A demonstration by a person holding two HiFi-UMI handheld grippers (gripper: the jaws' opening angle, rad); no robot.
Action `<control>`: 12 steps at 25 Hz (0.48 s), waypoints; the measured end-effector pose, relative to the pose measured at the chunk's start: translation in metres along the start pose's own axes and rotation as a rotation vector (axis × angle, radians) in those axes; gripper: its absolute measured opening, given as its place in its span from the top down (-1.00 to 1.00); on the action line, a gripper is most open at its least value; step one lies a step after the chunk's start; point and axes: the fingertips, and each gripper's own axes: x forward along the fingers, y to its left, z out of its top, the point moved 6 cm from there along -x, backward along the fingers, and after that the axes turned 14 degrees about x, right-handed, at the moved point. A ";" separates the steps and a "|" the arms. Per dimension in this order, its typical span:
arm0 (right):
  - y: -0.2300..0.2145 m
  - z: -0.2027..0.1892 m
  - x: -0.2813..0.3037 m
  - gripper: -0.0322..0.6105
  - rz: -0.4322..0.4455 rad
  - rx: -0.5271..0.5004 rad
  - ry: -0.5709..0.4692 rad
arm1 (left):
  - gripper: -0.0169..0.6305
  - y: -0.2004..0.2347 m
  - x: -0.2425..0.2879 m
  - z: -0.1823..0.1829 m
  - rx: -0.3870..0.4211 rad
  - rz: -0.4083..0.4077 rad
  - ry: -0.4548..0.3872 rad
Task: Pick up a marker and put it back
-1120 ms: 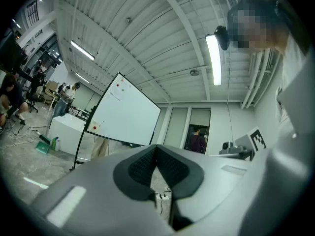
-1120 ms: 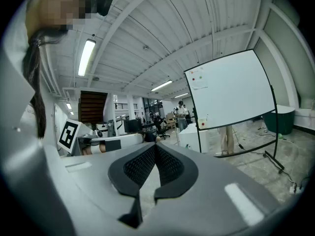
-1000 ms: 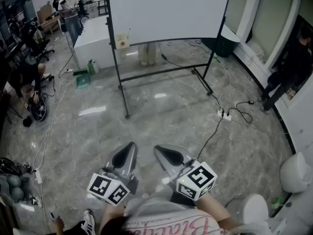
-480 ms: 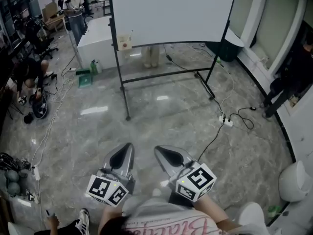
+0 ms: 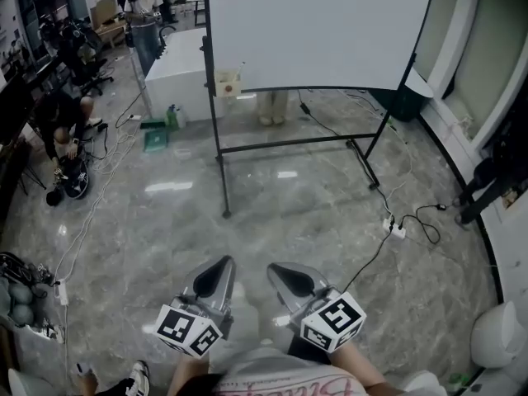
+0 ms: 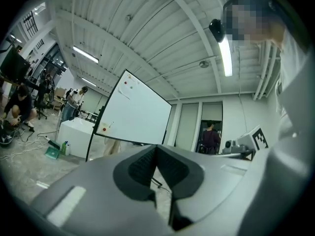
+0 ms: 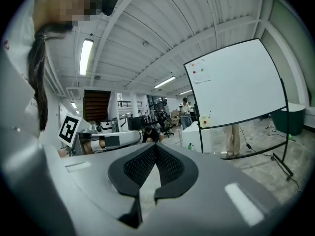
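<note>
A whiteboard (image 5: 318, 27) on a black wheeled stand stands across the grey marble floor, several steps ahead. A small cardboard box (image 5: 227, 82) hangs at its lower left edge with a thin marker (image 5: 241, 67) sticking up from it. Low in the head view, close to the person's body, my left gripper (image 5: 216, 272) and right gripper (image 5: 285, 275) sit side by side, both shut and empty. The left gripper view shows my left gripper (image 6: 156, 149) with its pads meeting, the board (image 6: 133, 114) far off. In the right gripper view my right gripper (image 7: 155, 147) is likewise shut, facing the board (image 7: 236, 90) and box (image 7: 204, 123).
A white block counter (image 5: 177, 77) stands behind the board's left side. A crouching person (image 5: 62, 130) and cables lie at the left. Someone's legs (image 5: 272, 106) show behind the board. A power strip (image 5: 396, 229) with cords lies at the right, near another person (image 5: 495, 172).
The head view has shifted, so the whiteboard now sits further right and lower in the picture. Both grippers stay low, shut and side by side.
</note>
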 end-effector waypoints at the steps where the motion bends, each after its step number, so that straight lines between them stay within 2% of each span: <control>1: -0.006 0.004 0.011 0.90 0.005 0.006 -0.003 | 0.95 0.011 0.009 0.001 -0.001 -0.005 -0.004; 7: -0.047 0.038 0.090 0.90 0.007 0.015 -0.024 | 0.95 0.085 0.081 0.007 0.016 -0.057 -0.016; 12: -0.081 0.071 0.153 0.89 0.012 0.031 -0.041 | 0.95 0.127 0.142 0.010 0.034 -0.121 -0.027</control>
